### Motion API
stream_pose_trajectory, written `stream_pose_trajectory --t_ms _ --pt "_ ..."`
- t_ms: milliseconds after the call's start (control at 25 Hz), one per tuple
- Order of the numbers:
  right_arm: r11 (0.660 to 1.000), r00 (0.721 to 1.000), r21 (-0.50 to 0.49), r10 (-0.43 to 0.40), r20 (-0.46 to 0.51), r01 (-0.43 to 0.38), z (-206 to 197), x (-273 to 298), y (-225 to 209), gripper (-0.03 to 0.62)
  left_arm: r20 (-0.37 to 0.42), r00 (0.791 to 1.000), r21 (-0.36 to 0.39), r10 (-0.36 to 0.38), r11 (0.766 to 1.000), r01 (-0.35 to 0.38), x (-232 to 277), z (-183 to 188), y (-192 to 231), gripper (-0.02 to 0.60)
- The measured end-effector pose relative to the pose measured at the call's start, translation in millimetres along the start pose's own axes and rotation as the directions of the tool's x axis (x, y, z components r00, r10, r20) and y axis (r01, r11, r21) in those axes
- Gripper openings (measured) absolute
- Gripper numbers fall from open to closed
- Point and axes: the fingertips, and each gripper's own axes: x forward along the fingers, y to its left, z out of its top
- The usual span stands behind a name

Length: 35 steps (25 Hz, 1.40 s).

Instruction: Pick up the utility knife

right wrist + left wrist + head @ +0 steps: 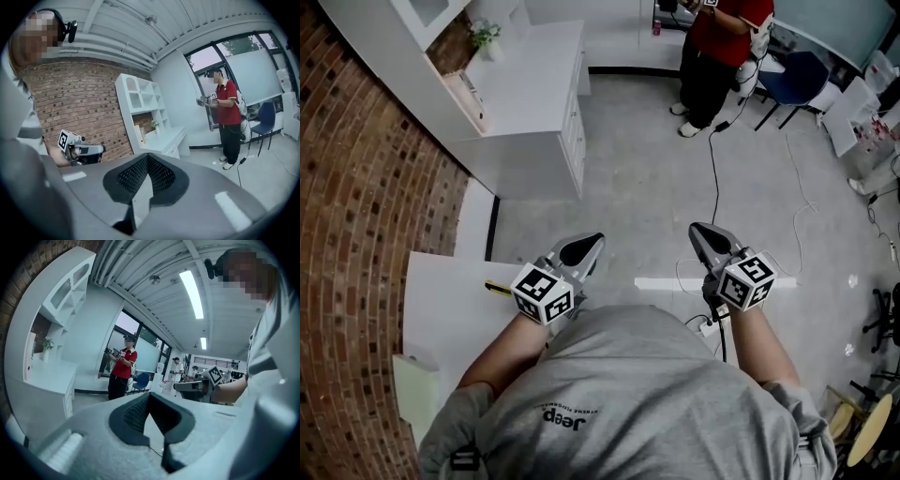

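Observation:
The utility knife (498, 289), yellow and black, lies on the white table (441, 309) at the lower left, mostly hidden behind my left gripper's marker cube. My left gripper (584, 249) hovers just right of the knife, off the table's edge, with its jaws shut and nothing between them (150, 394). My right gripper (705, 234) is held over the grey floor further right, also shut and empty (148, 155). Each gripper shows in the other's view: the right gripper (192, 386) and the left gripper (86, 151). The knife is in neither gripper view.
A brick wall (356, 187) runs along the left. A white cabinet (534, 94) with a small plant stands ahead. A person in a red shirt (717, 47) stands at the back beside a blue chair (797, 80). A black cable (713, 169) crosses the floor.

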Motion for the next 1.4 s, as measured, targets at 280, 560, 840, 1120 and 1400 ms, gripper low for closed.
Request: stream_pose_trajectory --t_ms 280,560,840,1120,1400 --pt "1.000 1.000 0.000 -0.004 -0.004 0.004 3.7 -1.9 -8.3 0.009 0.006 1.000 -0.004 -0.011 1.000 0.011 8.9 2.8 -1.3 0.000" --pt "1.000 1.000 0.002 0.002 -0.001 -0.002 2.9 -3.3 -12.7 0.009 -0.041 0.997 -0.020 -0.062 0.998 0.061 16.5 -5.3 -10.1 0.027" --pt "1.000 1.000 -0.014 0.016 -0.010 -0.016 3.9 -2.9 -16.6 0.009 -0.151 0.987 0.125 -0.056 0.989 0.075 17.0 -18.4 -8.5 0.206" --pt "0.992 0.994 -0.081 0.095 -0.057 -0.099 11.5 32.6 2.3 0.009 -0.192 0.980 0.198 0.048 0.980 -0.010 -17.1 -24.2 23.4 0.206" --pt "0.959 0.958 -0.105 0.246 -0.150 -0.263 2.0 110.2 54.5 0.009 -0.228 0.952 0.218 0.203 0.964 -0.153 -87.8 -46.9 67.4 0.206"
